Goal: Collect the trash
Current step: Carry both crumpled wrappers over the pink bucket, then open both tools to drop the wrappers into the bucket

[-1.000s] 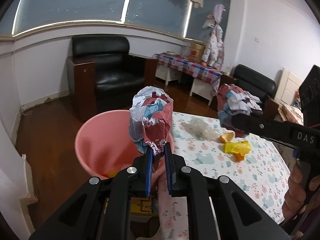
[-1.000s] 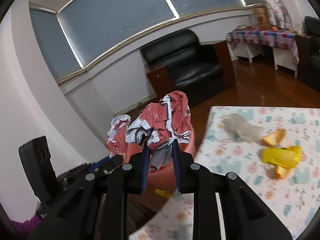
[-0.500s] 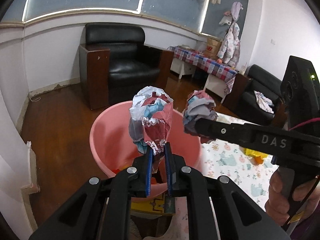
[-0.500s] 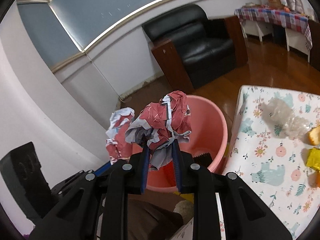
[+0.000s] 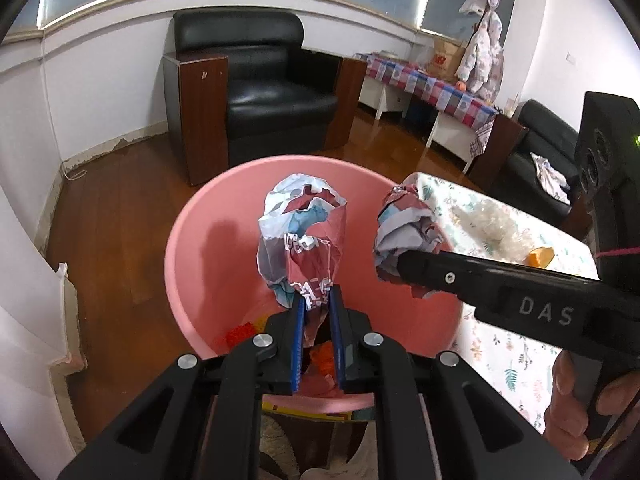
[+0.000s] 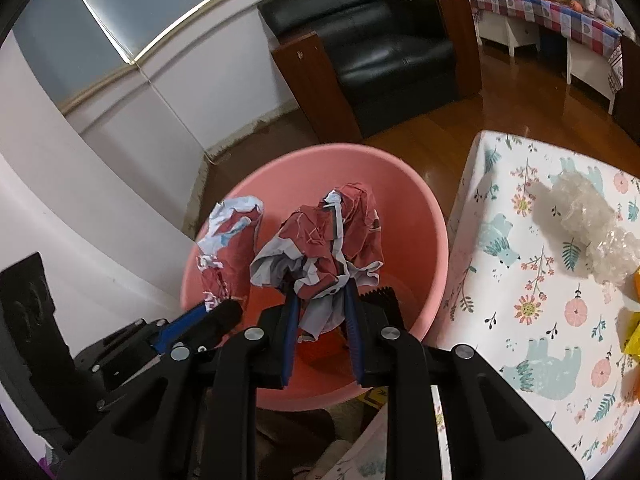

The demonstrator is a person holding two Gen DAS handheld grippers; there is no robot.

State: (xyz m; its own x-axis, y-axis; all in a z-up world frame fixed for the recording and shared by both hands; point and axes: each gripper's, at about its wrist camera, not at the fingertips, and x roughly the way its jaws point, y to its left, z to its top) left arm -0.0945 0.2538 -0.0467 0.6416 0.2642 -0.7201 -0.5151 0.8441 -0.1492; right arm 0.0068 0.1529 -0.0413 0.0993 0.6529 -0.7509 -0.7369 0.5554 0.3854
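Observation:
My left gripper (image 5: pixel 316 300) is shut on a crumpled red, white and blue paper wad (image 5: pixel 302 236) and holds it over the pink bucket (image 5: pixel 192 240). My right gripper (image 6: pixel 320 292) is shut on a second crumpled red and grey paper wad (image 6: pixel 324 244), also over the bucket (image 6: pixel 424 216). In the left wrist view the right gripper (image 5: pixel 394 266) reaches in from the right with its wad (image 5: pixel 404 228). In the right wrist view the left gripper (image 6: pixel 224 304) and its wad (image 6: pixel 228 240) are at the left. Orange scraps (image 5: pixel 240 332) lie in the bucket.
A table with a floral cloth (image 6: pixel 532 320) stands right of the bucket, with clear crumpled plastic (image 6: pixel 588 220), an orange peel (image 5: pixel 540 256) and a yellow wrapper (image 6: pixel 634 344). A black armchair (image 5: pixel 260 92) stands behind on the wooden floor. A white wall (image 6: pixel 80 200) is at left.
Both grippers have moved forward and tipped down with their wads, from beside the table edge to above the bucket's opening. Both stay shut.

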